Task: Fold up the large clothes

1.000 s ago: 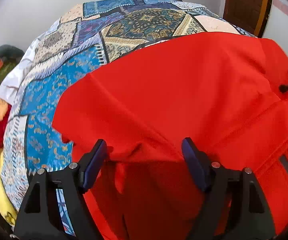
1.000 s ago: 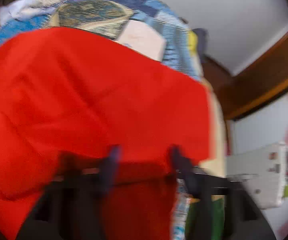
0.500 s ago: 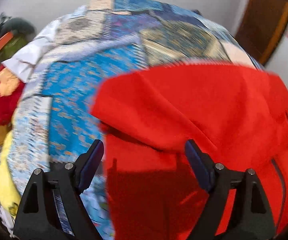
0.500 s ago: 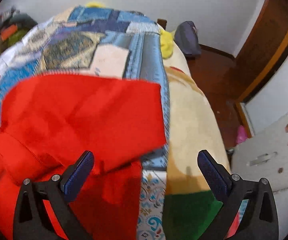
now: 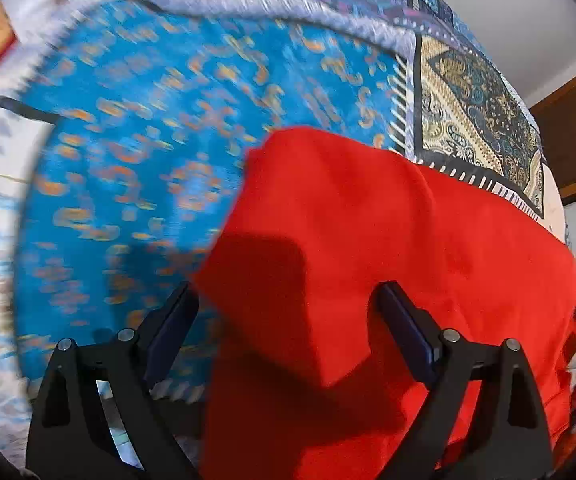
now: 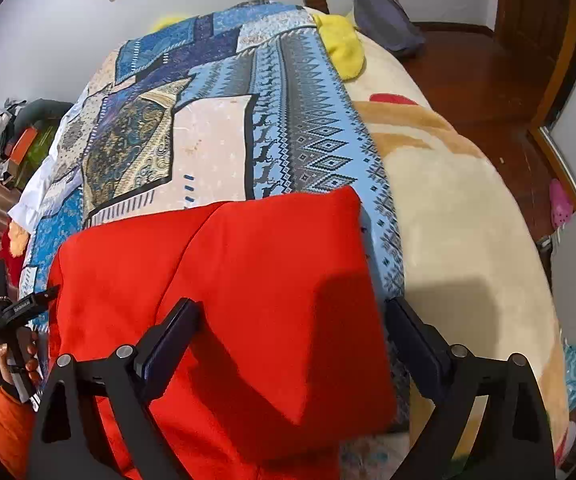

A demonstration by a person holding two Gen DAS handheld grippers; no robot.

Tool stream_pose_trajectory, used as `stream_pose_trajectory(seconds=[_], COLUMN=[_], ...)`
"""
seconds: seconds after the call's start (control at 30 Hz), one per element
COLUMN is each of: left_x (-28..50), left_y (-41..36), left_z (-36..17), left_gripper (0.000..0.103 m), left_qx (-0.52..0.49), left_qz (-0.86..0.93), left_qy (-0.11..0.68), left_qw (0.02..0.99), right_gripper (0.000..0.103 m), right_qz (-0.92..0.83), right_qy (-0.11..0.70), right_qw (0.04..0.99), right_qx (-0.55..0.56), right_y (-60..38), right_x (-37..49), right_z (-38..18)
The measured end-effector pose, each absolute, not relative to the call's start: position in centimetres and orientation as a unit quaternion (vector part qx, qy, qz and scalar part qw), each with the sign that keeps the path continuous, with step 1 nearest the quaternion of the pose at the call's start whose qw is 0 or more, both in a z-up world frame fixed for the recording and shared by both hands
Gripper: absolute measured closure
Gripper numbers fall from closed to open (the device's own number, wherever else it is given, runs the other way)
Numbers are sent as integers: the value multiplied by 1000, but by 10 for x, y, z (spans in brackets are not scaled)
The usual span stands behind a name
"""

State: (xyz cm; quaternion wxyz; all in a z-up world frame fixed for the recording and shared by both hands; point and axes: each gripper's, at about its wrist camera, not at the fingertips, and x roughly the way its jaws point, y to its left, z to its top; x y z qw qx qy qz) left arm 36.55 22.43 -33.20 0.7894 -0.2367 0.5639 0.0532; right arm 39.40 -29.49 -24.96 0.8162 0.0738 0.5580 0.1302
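The left gripper (image 5: 288,312) has its jaws spread wide, and they have just been opening further; the left edge of the red garment (image 5: 387,248) lies under the gap between them, but the pads do not press on it. The left pad (image 5: 170,330) is over the blue patterned bedspread (image 5: 140,152), and the right pad is over the red cloth. The garment lies folded on the bed, near its front edge, on top of the bedspread. The right gripper (image 6: 291,332) is also wide apart, its jaws having just closed a little, and nothing is pinched. The right corner of the garment (image 6: 272,280) sits under the gap, with the right pad (image 6: 411,340) just beside the cloth edge, over the cream blanket (image 6: 459,216) at the right side of the bed.
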Motion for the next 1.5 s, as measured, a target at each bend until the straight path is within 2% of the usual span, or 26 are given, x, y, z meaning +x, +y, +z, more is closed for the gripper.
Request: stream_pose_trajectory(seconds=[0.1,0.13,0.17,0.2,0.23,0.27,0.33,0.37,0.43,0.57,0.77,0.93,1.17,1.23,1.3,1.33,1.37,1.4,1.43,1.5], left_x=[375,377,379,380,381,381,382,382,381,380,375,374,377,377,377,376,376,377,378,377], left_y=[218,216,213,211,208,206,201,200,195,199,236,266,290,291,290,287,283,279,275,266], left_z=[-342,-341,-339,-337,-334,-331,-322,-317,-303,-270,-212,-199,-264,-288,-302,-305,-307,-309,-311,-313], left_gripper=[11,13,15,22,33,41,69,74,82,86,87,87,85,80,74,70,68,64,60,58], left_qx=[-258,-255,-248,-242,-237,-235,-230,-221,-195,-162,-149,-110,-111,-104,-95,-85,-68,-56,-42,-18], left_qz=[40,41,39,38,37,32,24,27,36,54,94,138,158,163,169,173,177,179,179,187], left_qy=[563,558,555,553,550,547,544,542,536,504,438,426,497,516,521,517,514,513,515,516], left_qw=[784,789,793,796,800,803,807,811,821,846,882,887,846,834,831,834,837,838,837,836], right_gripper=[20,27,39,50,59,65,76,81,85,86,87,87,86,85,73,54,25,15,11,11], right_qz=[135,136,136,146,150,147,149,150,153,160,191,208,164,156,153,144,129,107,101,121], right_qy=[545,541,538,535,538,537,529,527,521,497,456,428,455,470,475,471,464,454,448,466], right_qw=[826,829,831,832,830,831,835,836,839,850,864,871,859,852,850,854,859,866,868,861], right_qx=[45,32,20,10,4,-5,-28,-35,-39,-67,-100,-122,-166,-172,-166,-165,-170,-181,-187,-166], right_y=[-282,-279,-275,-270,-267,-265,-256,-253,-247,-226,-170,-110,-70,-72,-78,-82,-85,-90,-94,-106], right_x=[398,399,399,401,402,402,403,404,406,413,437,464,504,510,512,512,512,512,512,512], right_z=[-247,-246,-244,-243,-242,-240,-237,-235,-229,-211,-178,-168,-209,-225,-234,-235,-235,-236,-237,-238])
